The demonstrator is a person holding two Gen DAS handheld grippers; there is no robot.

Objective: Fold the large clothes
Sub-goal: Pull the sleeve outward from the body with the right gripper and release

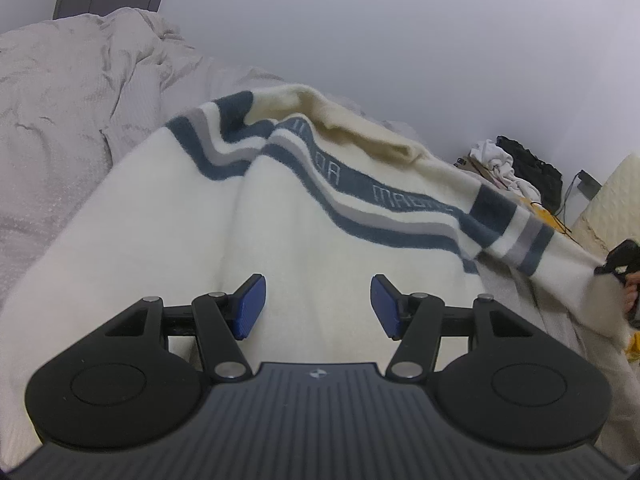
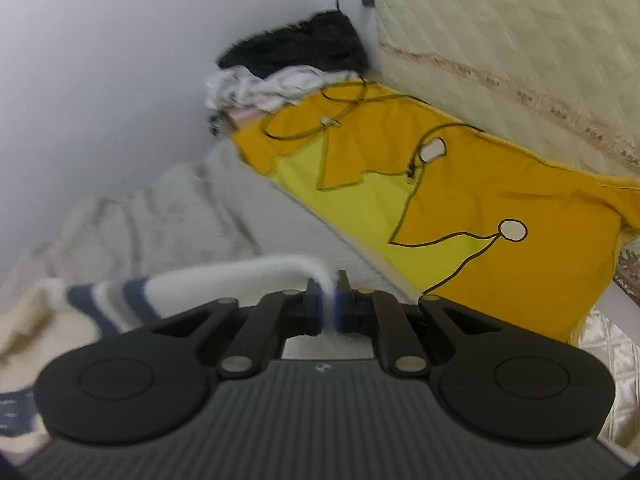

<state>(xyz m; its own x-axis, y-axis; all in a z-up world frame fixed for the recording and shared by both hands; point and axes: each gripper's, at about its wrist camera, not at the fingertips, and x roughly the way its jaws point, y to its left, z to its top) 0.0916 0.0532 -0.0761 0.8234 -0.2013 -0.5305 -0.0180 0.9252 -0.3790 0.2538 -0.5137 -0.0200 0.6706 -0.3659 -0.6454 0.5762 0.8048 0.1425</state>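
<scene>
Left wrist view: sweater band lettering partly reads "MA".

So by my count: one cream sweater with blue and grey stripes filling the middle of the frame, two grippers, the left gripper and the right gripper. One yellow cloth on the right, one crumpled white garment and one black garment up top, one grey duvet upper left.
</scene>
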